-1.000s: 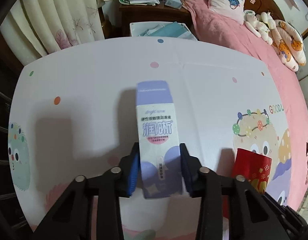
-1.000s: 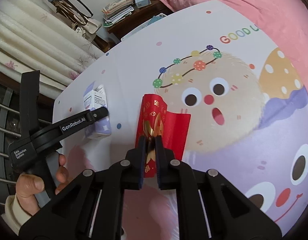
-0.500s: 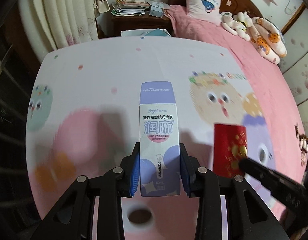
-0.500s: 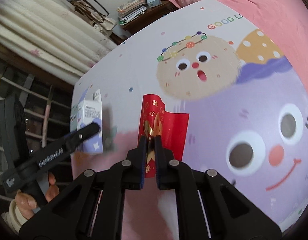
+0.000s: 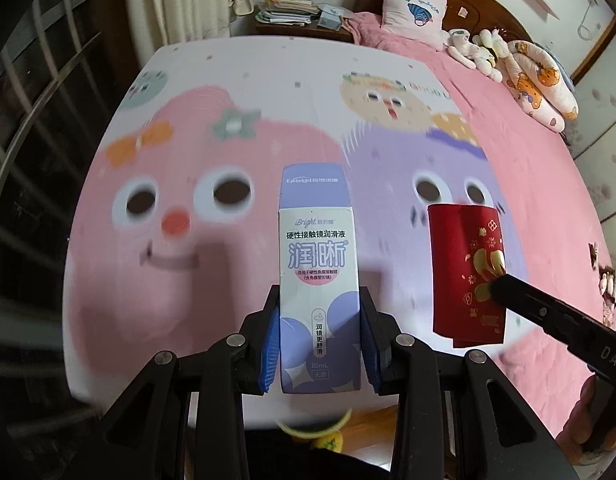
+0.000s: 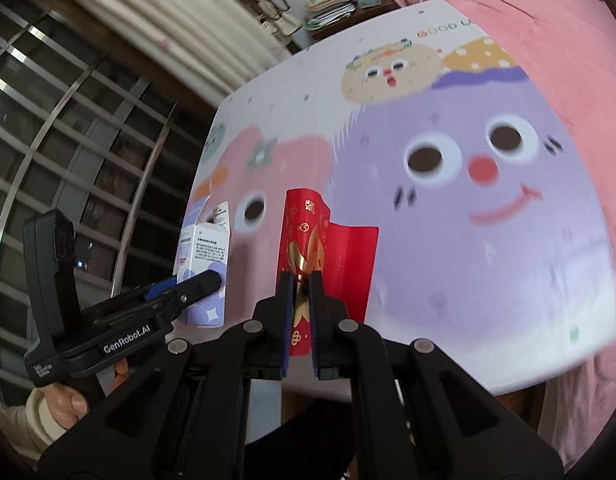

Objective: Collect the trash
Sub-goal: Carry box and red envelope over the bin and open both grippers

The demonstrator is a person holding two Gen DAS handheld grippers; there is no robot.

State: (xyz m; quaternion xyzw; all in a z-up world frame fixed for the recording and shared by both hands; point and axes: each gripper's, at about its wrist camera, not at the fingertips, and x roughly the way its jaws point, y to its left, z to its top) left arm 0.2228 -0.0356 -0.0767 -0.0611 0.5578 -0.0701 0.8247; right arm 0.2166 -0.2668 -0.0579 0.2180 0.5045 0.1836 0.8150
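My left gripper (image 5: 319, 308) is shut on a white and purple eye-drop carton (image 5: 318, 264), held upright in the air above the cartoon-printed table (image 5: 235, 80). The carton also shows in the right wrist view (image 6: 205, 256), with the left gripper (image 6: 211, 280) on it. My right gripper (image 6: 300, 280) is shut on a red envelope with gold print (image 6: 328, 248), lifted above the table's near edge. The envelope also shows at the right of the left wrist view (image 5: 466, 268), with the right gripper's finger (image 5: 548, 312) on it.
A pink bed (image 5: 520, 128) with plush toys runs along the table's right side. A nightstand with stacked books (image 5: 291, 12) stands behind the table. Curtains and a barred window (image 6: 67, 128) are on the left. Something yellow (image 5: 328, 436) lies below the near table edge.
Both grippers have pulled back and up from the table with their items; the carton and the envelope, on the table a second ago, now hang over its near edge.
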